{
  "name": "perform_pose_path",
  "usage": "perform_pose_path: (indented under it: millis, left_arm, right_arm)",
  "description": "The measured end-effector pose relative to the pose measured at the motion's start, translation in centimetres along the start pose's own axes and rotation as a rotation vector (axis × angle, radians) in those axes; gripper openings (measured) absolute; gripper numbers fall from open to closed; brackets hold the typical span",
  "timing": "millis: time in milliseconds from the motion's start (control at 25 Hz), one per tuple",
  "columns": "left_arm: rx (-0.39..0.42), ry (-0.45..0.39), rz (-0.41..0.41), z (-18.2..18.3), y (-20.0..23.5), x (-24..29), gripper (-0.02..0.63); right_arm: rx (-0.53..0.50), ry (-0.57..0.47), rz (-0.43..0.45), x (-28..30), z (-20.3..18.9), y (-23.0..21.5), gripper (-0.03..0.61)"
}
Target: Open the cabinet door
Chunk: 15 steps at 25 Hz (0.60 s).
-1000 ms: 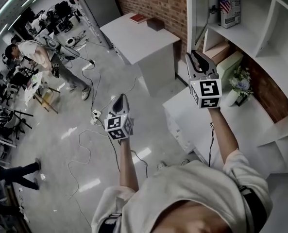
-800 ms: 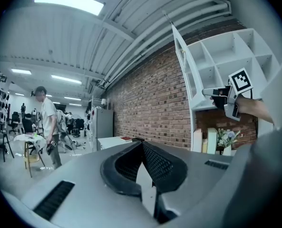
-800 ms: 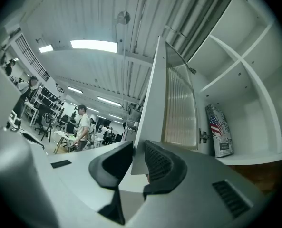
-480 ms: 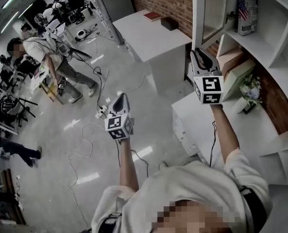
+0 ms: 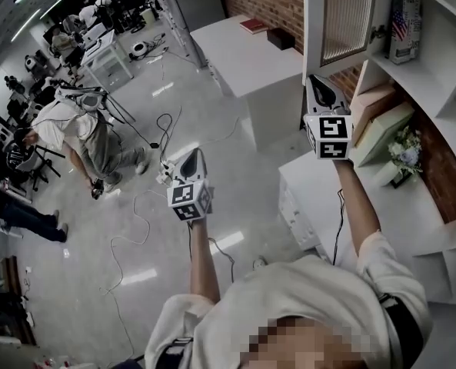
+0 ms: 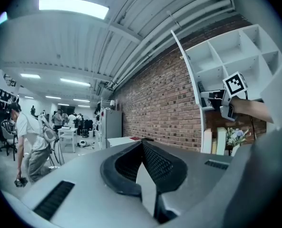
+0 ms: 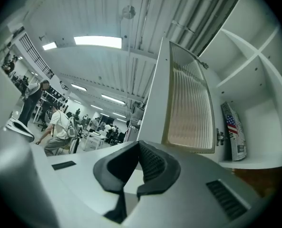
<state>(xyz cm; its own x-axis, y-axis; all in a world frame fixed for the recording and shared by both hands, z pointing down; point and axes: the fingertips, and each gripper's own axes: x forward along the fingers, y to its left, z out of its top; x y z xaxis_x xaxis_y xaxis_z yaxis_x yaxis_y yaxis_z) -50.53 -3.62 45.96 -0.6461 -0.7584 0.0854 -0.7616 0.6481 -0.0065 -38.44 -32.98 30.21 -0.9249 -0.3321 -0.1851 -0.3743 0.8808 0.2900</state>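
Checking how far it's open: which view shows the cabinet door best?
Right gripper view: the cabinet door is large, ribbed pane face-on. Head view crops its top; left gripper view shows only its edge.

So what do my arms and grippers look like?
The left gripper and right gripper are pale grey shells with black ribbed pads and a black-and-white marker cube each. Short pale sleeves; a thin dark cable runs beside the right forearm. Right jaws just closed, empty.
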Motion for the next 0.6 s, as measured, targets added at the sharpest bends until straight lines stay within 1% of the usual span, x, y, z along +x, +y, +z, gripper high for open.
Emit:
perform_pose_path:
  millis: [160, 400, 600]
  left_arm:
    - [-0.003, -0.002, 0.002, 0.0, 0.1, -0.1, 0.026]
    - [-0.006, 0.002, -0.008, -0.3, -0.4, 0.3, 0.026]
    - [-0.005, 0.010, -0.029, -0.6, -1.1, 0.9, 0.026]
  right_arm:
    - [0.013, 0.011, 0.033, 0.2, -0.3, 0.9, 0.014]
    - [0.023, 0.037, 0.073, -0.1, -2.2, 1.7, 0.014]
    - [0.033, 0.051, 0.084, -0.7, -3.0, 1.6, 0.014]
